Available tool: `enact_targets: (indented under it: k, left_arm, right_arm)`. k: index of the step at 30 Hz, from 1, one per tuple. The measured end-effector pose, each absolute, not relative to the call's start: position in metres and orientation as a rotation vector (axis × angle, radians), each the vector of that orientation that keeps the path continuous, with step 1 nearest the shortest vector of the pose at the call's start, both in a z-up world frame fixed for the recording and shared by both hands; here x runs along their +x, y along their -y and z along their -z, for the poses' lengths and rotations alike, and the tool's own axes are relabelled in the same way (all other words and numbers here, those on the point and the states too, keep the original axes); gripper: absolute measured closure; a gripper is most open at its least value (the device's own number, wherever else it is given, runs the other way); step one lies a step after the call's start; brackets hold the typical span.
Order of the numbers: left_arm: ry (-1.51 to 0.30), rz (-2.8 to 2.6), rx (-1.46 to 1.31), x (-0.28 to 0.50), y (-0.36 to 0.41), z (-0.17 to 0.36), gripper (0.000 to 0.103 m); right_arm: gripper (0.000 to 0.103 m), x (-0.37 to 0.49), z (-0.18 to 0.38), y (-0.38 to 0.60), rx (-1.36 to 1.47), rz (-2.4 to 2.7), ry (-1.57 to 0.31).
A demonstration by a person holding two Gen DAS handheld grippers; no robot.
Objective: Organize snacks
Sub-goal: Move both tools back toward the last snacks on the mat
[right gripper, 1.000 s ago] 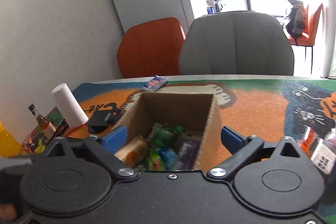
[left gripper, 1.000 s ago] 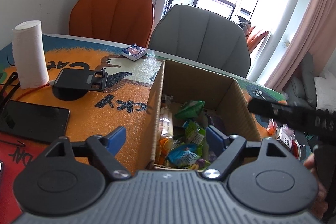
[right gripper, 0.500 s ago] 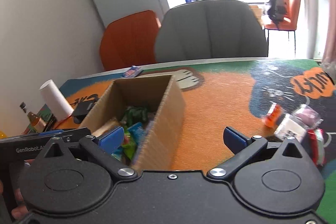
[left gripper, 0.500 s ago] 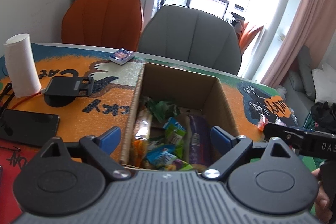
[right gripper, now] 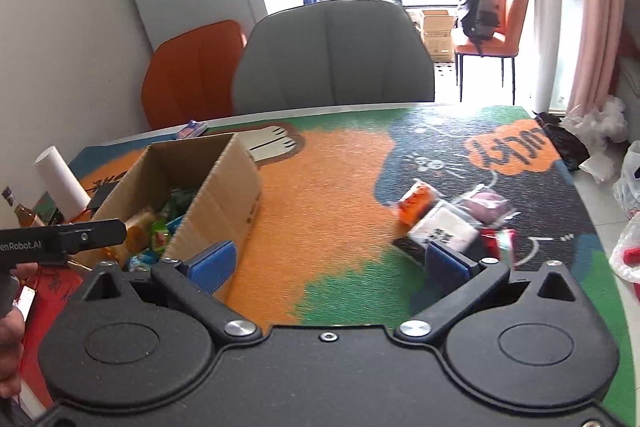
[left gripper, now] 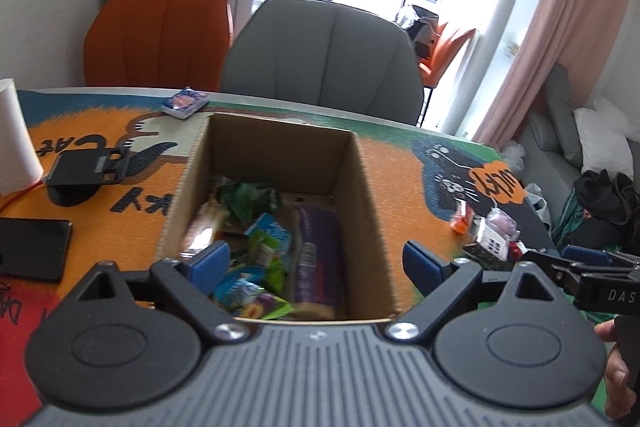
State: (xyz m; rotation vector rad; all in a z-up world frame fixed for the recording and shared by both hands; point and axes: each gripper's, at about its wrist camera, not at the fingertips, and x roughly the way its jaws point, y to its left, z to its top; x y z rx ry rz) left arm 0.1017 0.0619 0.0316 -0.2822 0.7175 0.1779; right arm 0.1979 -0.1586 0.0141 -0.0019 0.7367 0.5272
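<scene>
An open cardboard box (left gripper: 280,147) stands on the cat-print mat and holds several snack packets, among them a purple one (left gripper: 316,251) and a green one (left gripper: 248,199). My left gripper (left gripper: 316,261) hangs over the box's near end, open and empty. Right of the box (right gripper: 224,187) lies a loose pile of snacks: an orange packet (right gripper: 418,203), a white packet (right gripper: 444,227) and a clear bag with something purple (right gripper: 486,205). My right gripper (right gripper: 330,263) is open over the mat between box and pile, its right finger just in front of the pile.
A small blue-pink packet (left gripper: 185,102) lies at the table's far edge. Left of the box are a paper roll (left gripper: 12,135), a black phone stand (left gripper: 86,169) and a dark phone (left gripper: 32,247). An orange chair (left gripper: 160,35) and a grey chair (left gripper: 324,55) stand behind.
My right gripper has swung from over the box to the right, bringing the loose pile into view. The left gripper shifted right so the box sits centred, and its jaws widened slightly.
</scene>
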Motion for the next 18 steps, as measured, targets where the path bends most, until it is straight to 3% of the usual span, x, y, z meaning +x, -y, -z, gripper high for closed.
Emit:
enact_targets:
  k: [18]
  left_arm:
    - [-0.709, -0.040, -0.220, 0.129, 0.015, -0.029, 0.010]
  right_arm:
    - [0.000, 0.198, -0.009, 0.243, 0.056, -0.397, -0.727]
